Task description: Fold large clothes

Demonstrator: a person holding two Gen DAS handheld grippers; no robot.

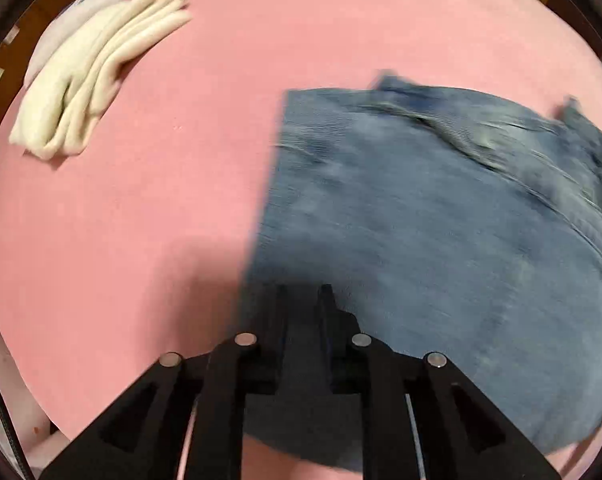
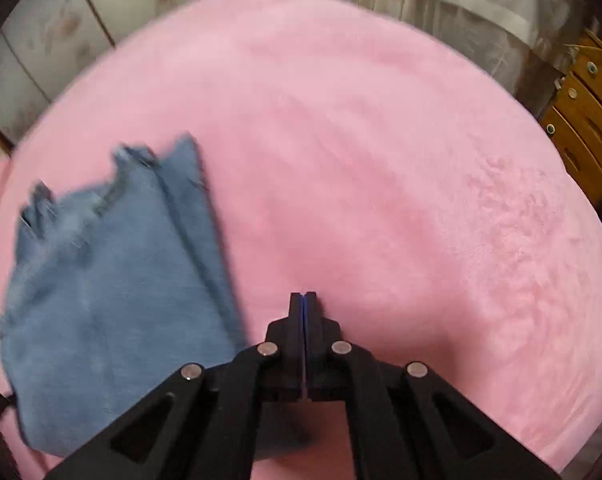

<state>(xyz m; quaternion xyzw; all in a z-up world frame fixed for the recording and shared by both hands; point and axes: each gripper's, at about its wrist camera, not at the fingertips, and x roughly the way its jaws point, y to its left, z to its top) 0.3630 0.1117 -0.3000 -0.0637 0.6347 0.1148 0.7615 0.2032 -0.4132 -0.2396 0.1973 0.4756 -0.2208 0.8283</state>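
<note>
Cream and white folded garments (image 1: 97, 68) — far left of the left wrist view, stacked at the edge of the pink bed cover (image 1: 149, 208); well apart from both tools and, by the look of it, already dealt with.

Pink bed cover — plush, fills both views; carries everything listed.

Left hand-held gripper (image 1: 303, 294) — directly over the near left corner of the blue denim garment (image 1: 441, 232). Fingers stand slightly parted with a narrow gap; cloth lies beneath and between them, but no pinch is evident, so read as released or barely so.

Blue denim garment — folded into a rough rectangle, flat on the bed cover. Its straight left edge runs away from the left tool; ragged ends, possibly hems or a waistband, lie at the far side. Long axis appears to run near to far, though blur makes this uncertain.

Right hand-held gripper (image 2: 304, 300) — clenched, pads pressed together on nothing, over bare pink cover. The garment (image 2: 113, 300) lies to its left, its right-hand fold edge just beside the tool.

Judgement: left tool is nearer; any next fold would start from its corner, the right tool needing to come leftward.

Wooden drawers (image 2: 585, 120) — far right, off the bed.
</note>
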